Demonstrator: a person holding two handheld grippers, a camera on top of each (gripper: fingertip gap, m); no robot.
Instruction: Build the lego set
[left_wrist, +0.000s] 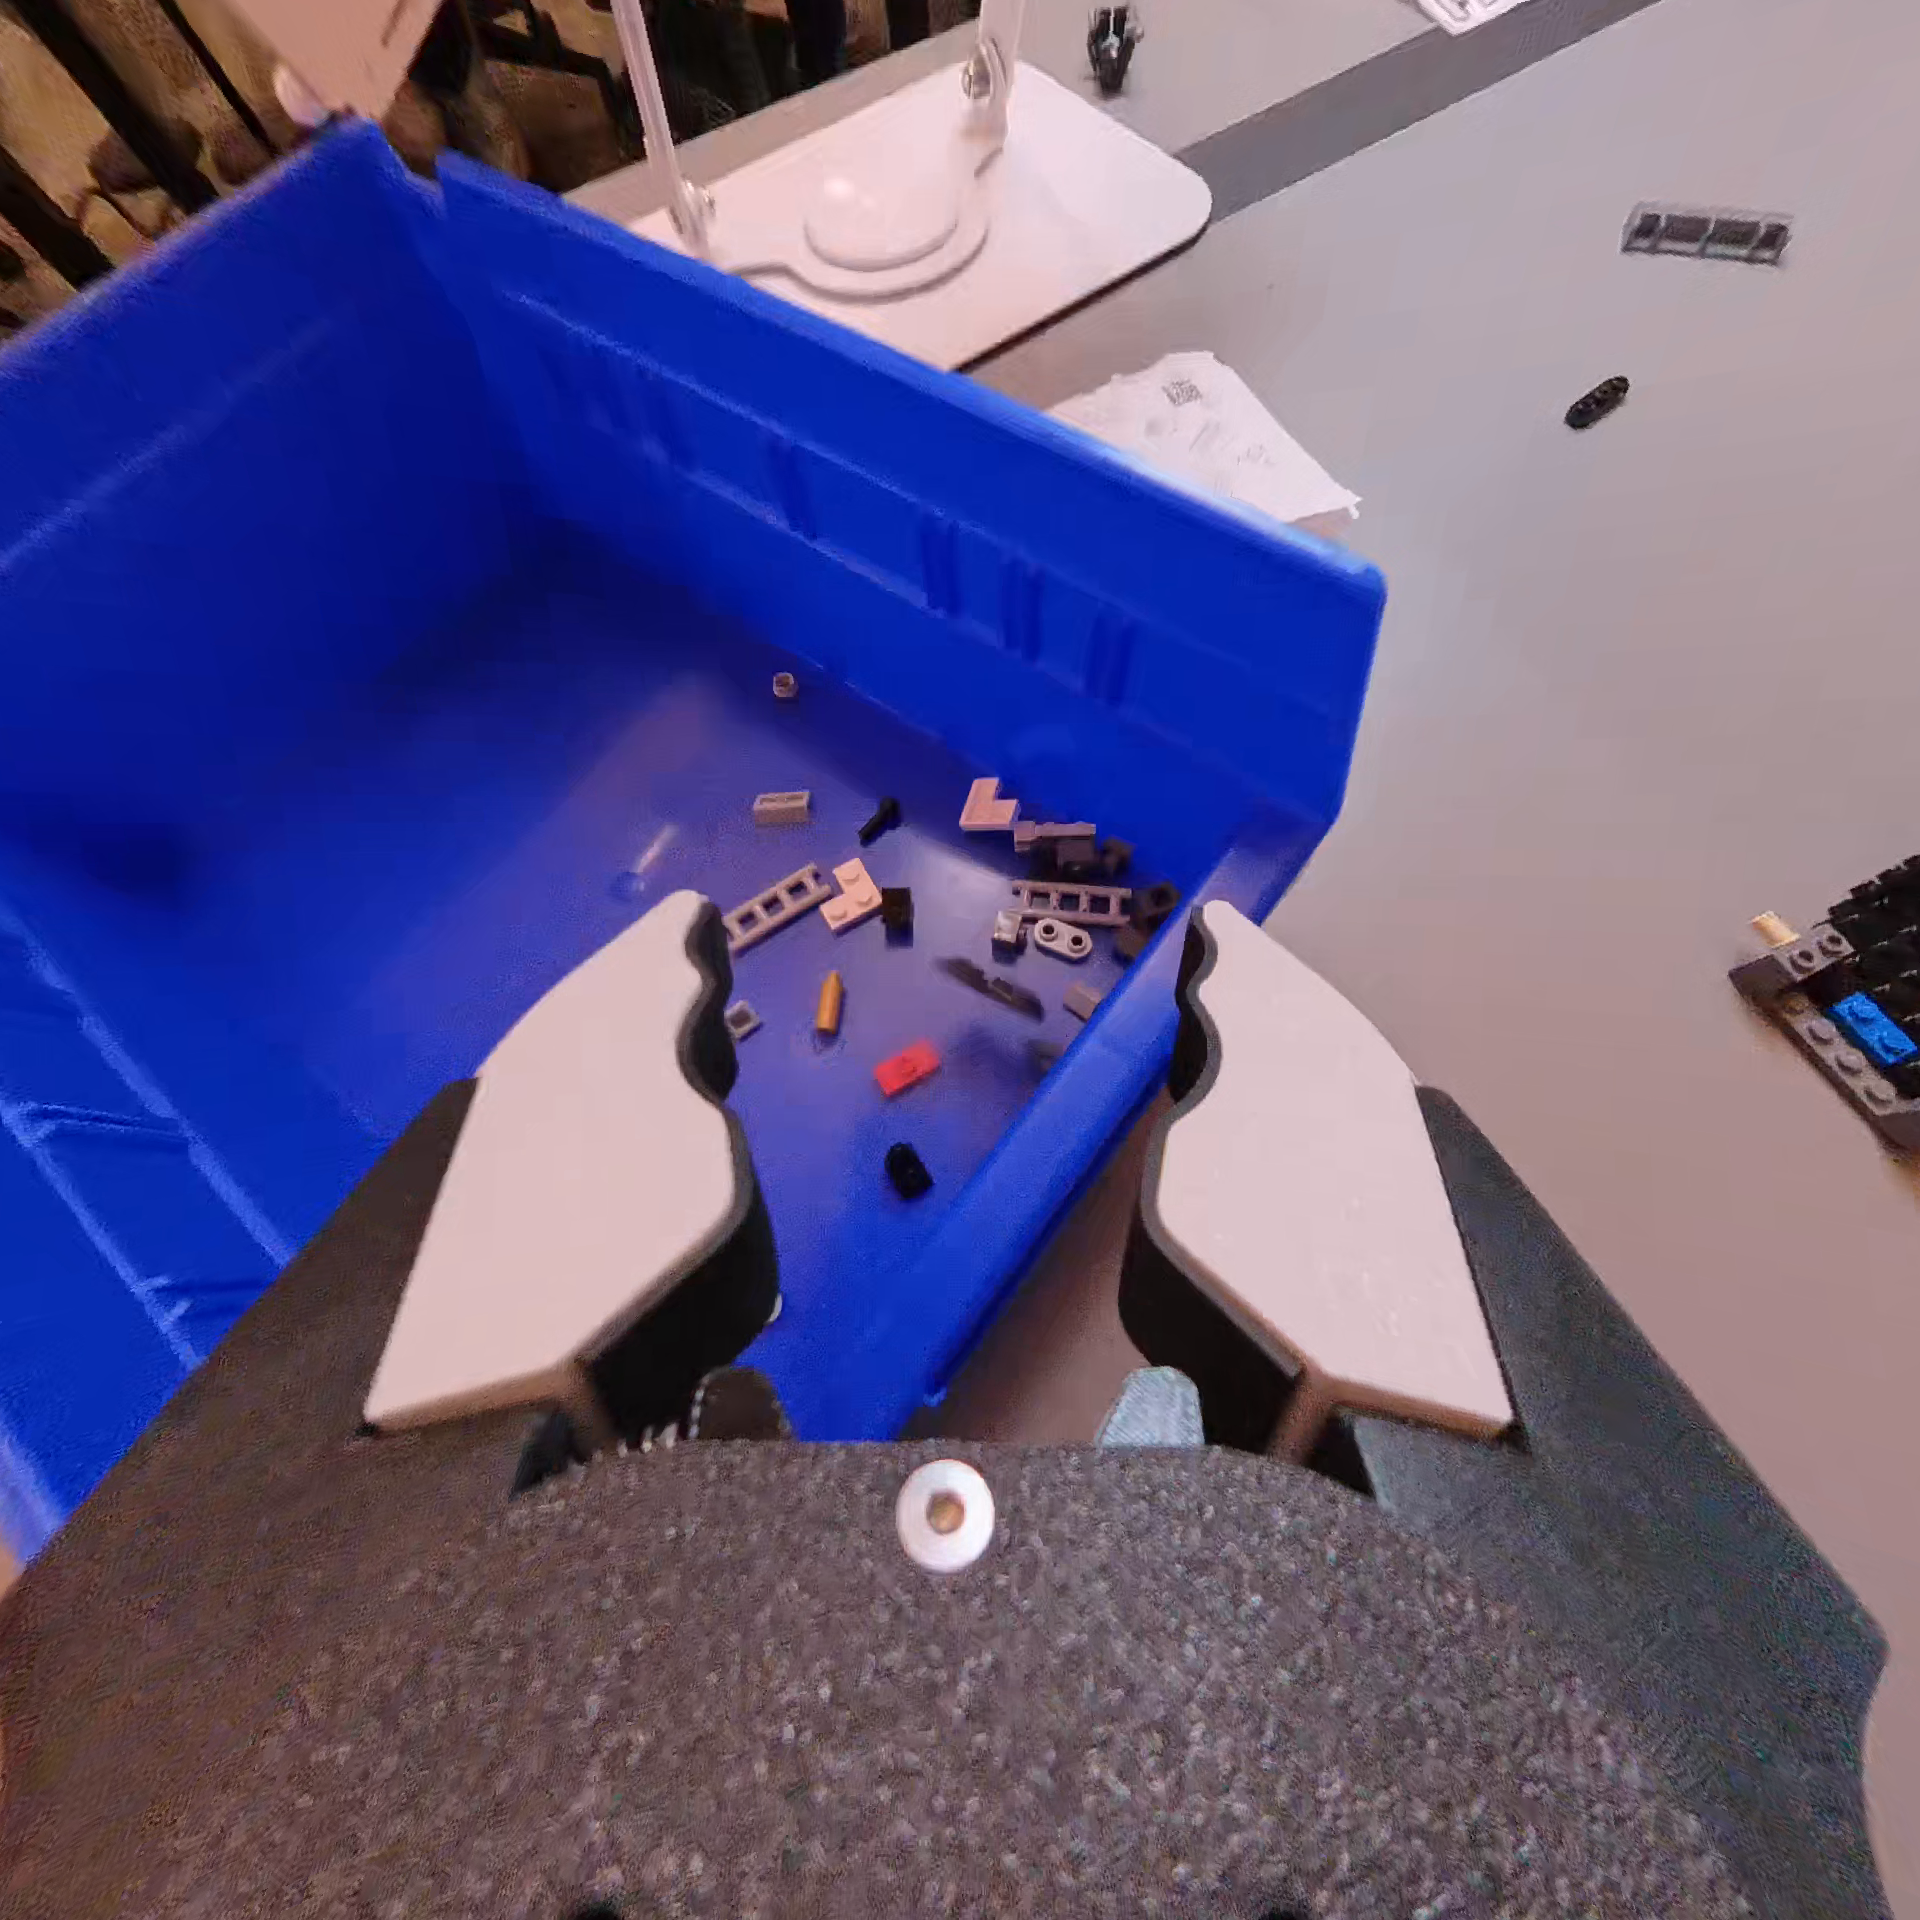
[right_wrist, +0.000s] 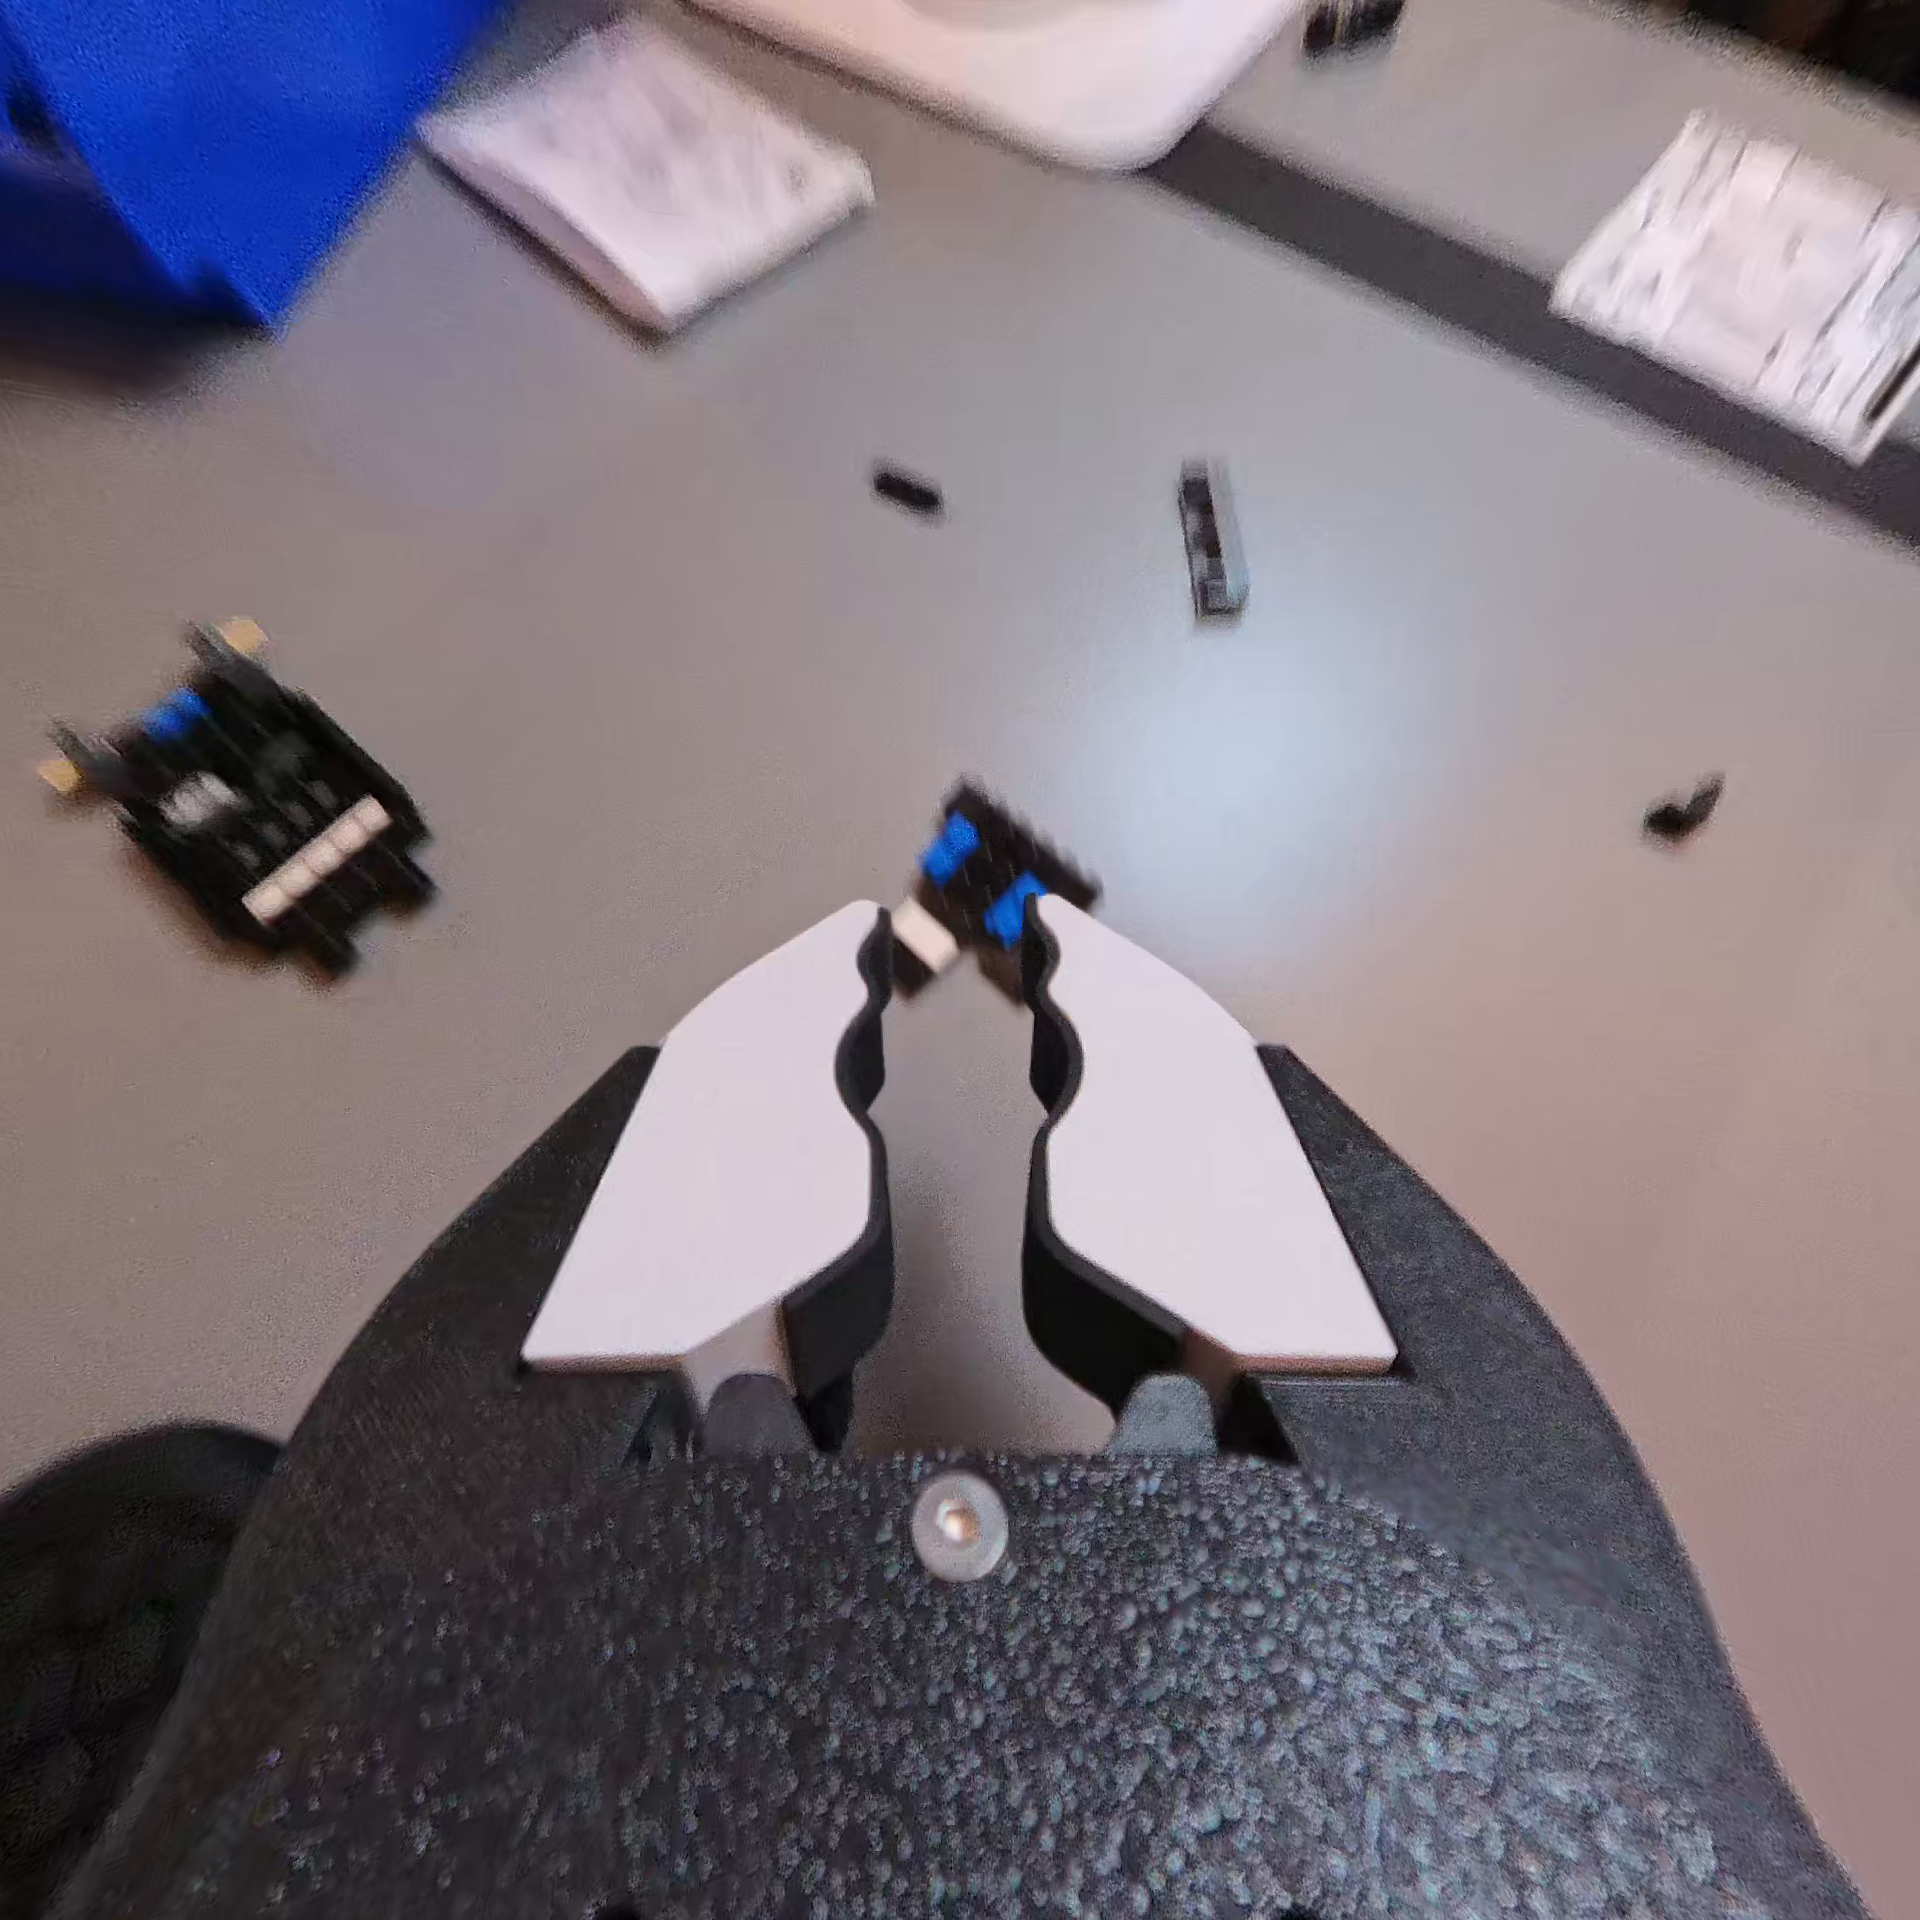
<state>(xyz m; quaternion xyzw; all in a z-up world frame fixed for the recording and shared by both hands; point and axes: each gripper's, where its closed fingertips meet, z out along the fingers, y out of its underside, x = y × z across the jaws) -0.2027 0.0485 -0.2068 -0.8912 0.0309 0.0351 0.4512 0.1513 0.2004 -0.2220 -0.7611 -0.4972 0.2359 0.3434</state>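
My left gripper (left_wrist: 951, 997) is open wide and empty. It hangs over the near right corner of a blue bin (left_wrist: 312, 644). Several small loose bricks lie on the bin floor below it, among them a red plate (left_wrist: 906, 1068), a gold piece (left_wrist: 829, 1001), grey ladder pieces (left_wrist: 774, 906) and a black piece (left_wrist: 907, 1169). My right gripper (right_wrist: 956, 925) stands partly open low over the grey table (right_wrist: 623, 623). A small black brick assembly with blue and white pieces (right_wrist: 987, 873) lies tilted at its fingertips. This view is blurred, and I see no firm pinch on the assembly.
A larger black brick build (right_wrist: 249, 800) lies to the left and also shows in the left wrist view (left_wrist: 1860, 987). Small black parts (right_wrist: 907, 488) (right_wrist: 1683, 810), a clear-cased dark strip (right_wrist: 1210, 540), paper booklets (right_wrist: 644, 166) and a white stand base (left_wrist: 935, 208) lie on the table.
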